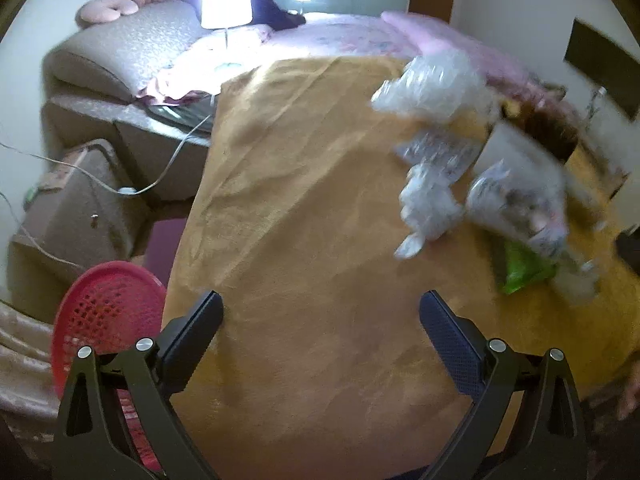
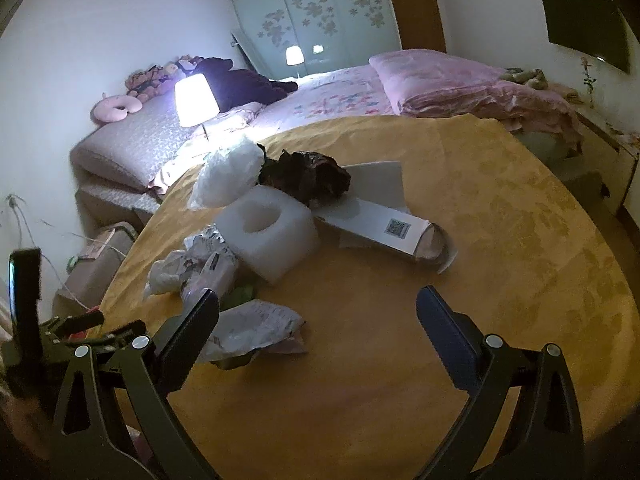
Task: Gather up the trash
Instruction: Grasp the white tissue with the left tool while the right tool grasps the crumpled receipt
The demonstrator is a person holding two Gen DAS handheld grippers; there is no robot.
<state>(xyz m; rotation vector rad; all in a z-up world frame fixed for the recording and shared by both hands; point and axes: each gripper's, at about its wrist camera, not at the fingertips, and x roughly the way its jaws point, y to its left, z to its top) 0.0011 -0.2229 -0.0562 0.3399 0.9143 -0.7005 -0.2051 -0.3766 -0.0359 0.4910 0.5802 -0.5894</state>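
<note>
A heap of trash lies on a round table under a yellow cloth point(image 2: 460, 200). In the right wrist view I see a white foam block point(image 2: 268, 236), a clear plastic bag point(image 2: 228, 176), a dark crumpled wrapper point(image 2: 308, 176), a white carton point(image 2: 380, 226), crumpled white wrappers point(image 2: 196, 266), a green scrap point(image 2: 240, 294) and a crumpled paper point(image 2: 256, 328). My right gripper point(image 2: 318, 316) is open just right of that paper. My left gripper point(image 1: 320, 316) is open over bare cloth point(image 1: 300, 200), with the blurred trash heap point(image 1: 460, 152) far right. A red mesh basket point(image 1: 104, 308) sits low at the left.
A bed with pink bedding point(image 2: 440, 80) lies beyond the table, and a lit lamp point(image 2: 196, 100) stands by its head. Boxes and loose cables point(image 1: 80, 208) crowd the floor at the left. A wardrobe with flowered doors point(image 2: 320, 20) lines the back wall.
</note>
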